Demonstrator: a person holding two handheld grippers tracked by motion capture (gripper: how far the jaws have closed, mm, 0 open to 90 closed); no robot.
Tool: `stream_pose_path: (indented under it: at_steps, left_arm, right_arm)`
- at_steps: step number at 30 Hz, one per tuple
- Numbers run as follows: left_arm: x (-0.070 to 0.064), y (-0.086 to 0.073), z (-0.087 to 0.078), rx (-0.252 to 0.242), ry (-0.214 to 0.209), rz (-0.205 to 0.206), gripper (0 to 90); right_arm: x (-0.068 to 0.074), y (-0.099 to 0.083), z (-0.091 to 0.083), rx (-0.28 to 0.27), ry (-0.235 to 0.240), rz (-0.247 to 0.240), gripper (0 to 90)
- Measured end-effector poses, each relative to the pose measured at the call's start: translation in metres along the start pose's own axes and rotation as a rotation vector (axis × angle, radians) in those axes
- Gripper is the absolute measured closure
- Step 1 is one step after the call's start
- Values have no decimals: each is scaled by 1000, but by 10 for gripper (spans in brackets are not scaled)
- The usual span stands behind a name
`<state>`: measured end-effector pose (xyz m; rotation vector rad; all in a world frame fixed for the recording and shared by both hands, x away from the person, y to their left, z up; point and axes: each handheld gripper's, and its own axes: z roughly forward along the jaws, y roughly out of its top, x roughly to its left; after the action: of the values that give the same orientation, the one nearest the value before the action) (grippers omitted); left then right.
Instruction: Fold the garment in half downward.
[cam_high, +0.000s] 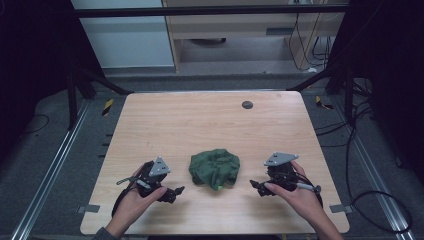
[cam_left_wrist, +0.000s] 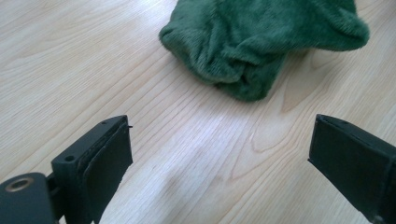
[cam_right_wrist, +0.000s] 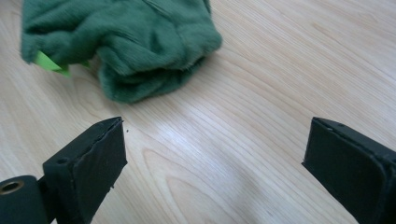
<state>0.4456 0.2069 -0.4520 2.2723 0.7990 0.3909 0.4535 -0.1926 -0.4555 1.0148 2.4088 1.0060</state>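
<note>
Green cloth (cam_high: 215, 169), crumpled on the wooden table (cam_high: 200, 125), is being flanked by left gripper (cam_high: 172, 192) and right gripper (cam_high: 256, 186), jaws spread wide.

Green plush cloth (cam_high: 214, 169): dark green, fuzzy short pile, crumpled into rounded heap with folds and creases. Lies on light wooden table (cam_high: 200, 125), near front half, roughly centred left to right, between both hands. Folded edge rests flat on wood in left gripper view (cam_left_wrist: 243, 46). Bright lime-green tag (cam_right_wrist: 49, 63) pokes from under cloth's near side; same tag shows as small bright spot at heap's front edge in high view.
</note>
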Motion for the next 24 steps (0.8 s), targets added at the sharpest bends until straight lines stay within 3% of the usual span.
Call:
stream_pose_path:
  at_steps: [12, 24]
  left_arm:
    - [17, -20, -2, 30, 24, -28, 54]
    - [44, -43, -3, 79, 73, -94, 56]
  right_arm:
    - [-20, -18, 2, 68, -51, 64, 57]
    - [-41, -32, 4, 111, -88, 109, 59]
